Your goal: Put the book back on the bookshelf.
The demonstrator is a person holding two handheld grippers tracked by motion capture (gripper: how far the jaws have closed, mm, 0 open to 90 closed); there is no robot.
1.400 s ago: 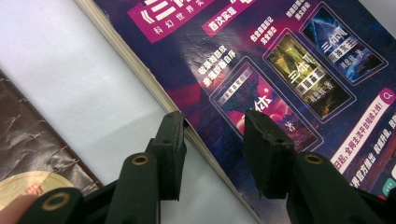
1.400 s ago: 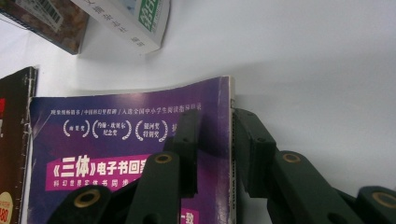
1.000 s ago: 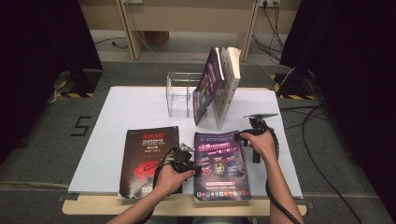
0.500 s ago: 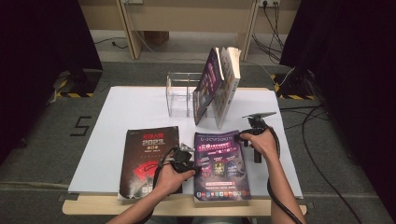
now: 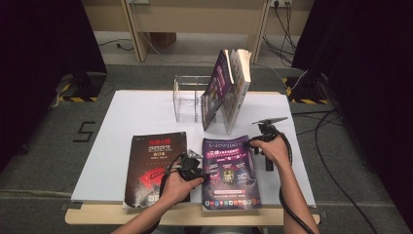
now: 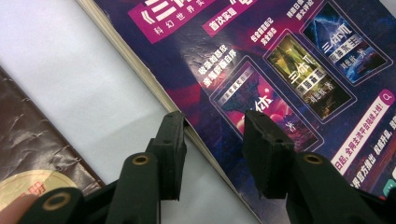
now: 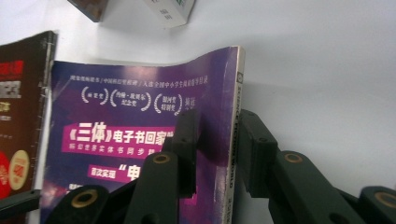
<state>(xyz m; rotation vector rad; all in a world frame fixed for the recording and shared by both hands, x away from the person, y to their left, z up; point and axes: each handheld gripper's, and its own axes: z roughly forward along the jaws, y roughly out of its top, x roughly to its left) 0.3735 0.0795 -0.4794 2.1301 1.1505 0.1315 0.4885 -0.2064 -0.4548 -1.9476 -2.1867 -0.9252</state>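
Note:
A purple magazine (image 5: 229,170) lies flat near the table's front edge. My left gripper (image 5: 200,170) is at its left edge. In the left gripper view the jaws (image 6: 215,121) stand apart over that edge, one above the white table and one above the purple cover (image 6: 289,60), gripping nothing. My right gripper (image 5: 253,143) is at the magazine's right side near the top. Its jaws (image 7: 219,116) straddle the spine, one on the cover (image 7: 130,107), one just outside the spine. They have just been closing, with the spine edge between them, slightly raised.
A dark red magazine (image 5: 153,165) lies left of the purple one. At the back a clear rack (image 5: 187,97) stands with two books (image 5: 229,87) leaning against it. The white table (image 5: 141,112) is ringed by dark floor and cables.

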